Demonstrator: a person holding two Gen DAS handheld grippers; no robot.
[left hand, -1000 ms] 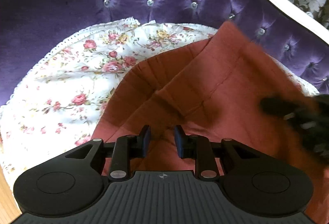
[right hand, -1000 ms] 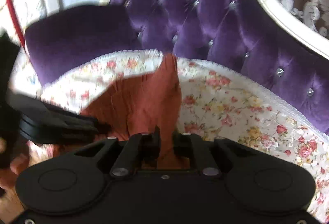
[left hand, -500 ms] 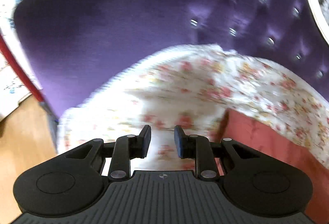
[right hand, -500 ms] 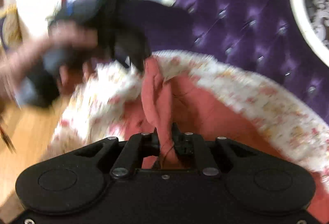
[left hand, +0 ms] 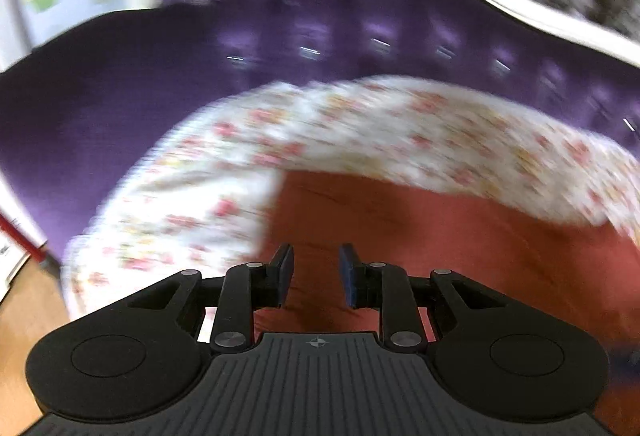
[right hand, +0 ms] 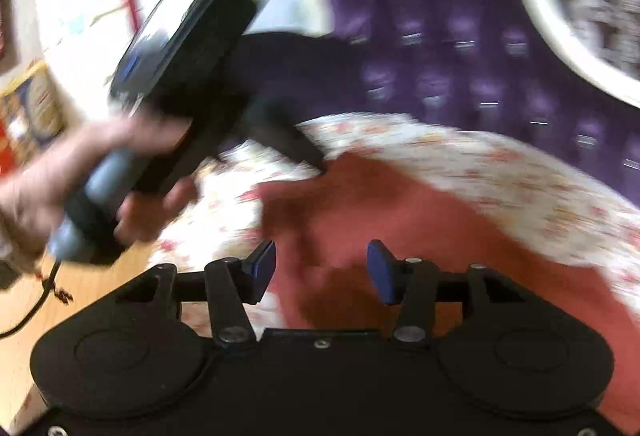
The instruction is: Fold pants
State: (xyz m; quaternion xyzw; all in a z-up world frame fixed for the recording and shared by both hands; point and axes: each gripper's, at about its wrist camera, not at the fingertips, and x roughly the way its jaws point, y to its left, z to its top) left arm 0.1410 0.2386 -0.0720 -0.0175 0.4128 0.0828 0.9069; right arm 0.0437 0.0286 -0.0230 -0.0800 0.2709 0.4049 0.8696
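The rust-red pants (left hand: pixel 440 236) lie spread flat on a floral cloth (left hand: pixel 320 123) over the purple sofa seat. My left gripper (left hand: pixel 316 272) hovers above their left edge, jaws a narrow gap apart with nothing between them. In the right wrist view the pants (right hand: pixel 400 215) stretch from the centre to the right. My right gripper (right hand: pixel 322 268) hangs over their near part, its jaws opening wide, no cloth pinched between the pads. A hand (right hand: pixel 48 187) carries the left gripper (right hand: pixel 312 155) at the left, its tips by the pants' far corner. Both views are blurred.
A tufted purple backrest (left hand: pixel 360 15) with a white frame (right hand: pixel 560 35) rises behind the seat. The purple armrest (left hand: pixel 100 95) stands on the left. Wooden floor (right hand: pixel 100 300) shows at the lower left, with a black cable (right hand: pixel 36 312) trailing over it.
My right gripper let go of the upright pants fold and its jaws spread; the pants now lie flat. The left gripper swung left off the pants, then back over their left edge.
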